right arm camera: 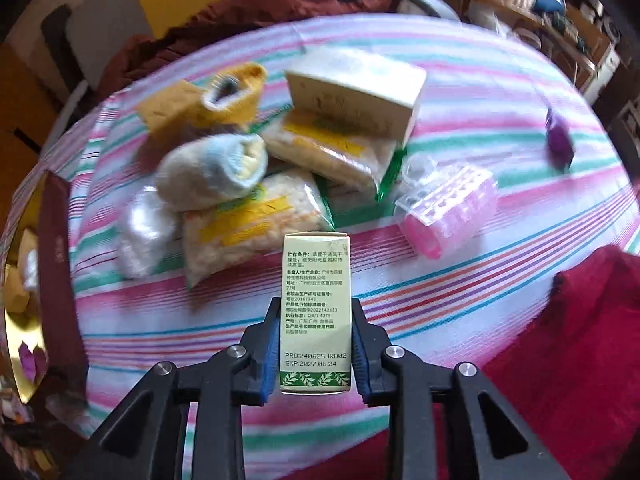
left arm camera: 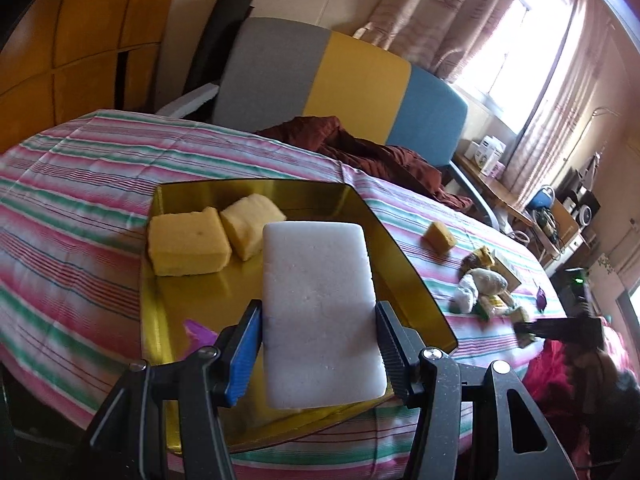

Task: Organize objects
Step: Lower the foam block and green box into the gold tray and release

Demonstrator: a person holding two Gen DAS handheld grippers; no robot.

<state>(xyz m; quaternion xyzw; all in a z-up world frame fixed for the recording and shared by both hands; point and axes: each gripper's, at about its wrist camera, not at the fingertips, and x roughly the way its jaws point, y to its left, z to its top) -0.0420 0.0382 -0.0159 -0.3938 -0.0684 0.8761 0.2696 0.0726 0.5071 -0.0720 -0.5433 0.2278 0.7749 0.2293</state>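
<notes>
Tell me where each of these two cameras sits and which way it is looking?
Left wrist: rides on the left gripper, looking forward along its fingers at a white sponge over a gold tray; only the gripper shows.
Right wrist: rides on the right gripper, facing a pile of packets past the small green box it grips; only the gripper shows.
Shared: the striped tablecloth, gold tray and the pile.

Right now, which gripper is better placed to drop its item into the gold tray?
Left. The left gripper holds the white block over the gold tray; the right gripper holds a small box above the striped cloth.
</notes>
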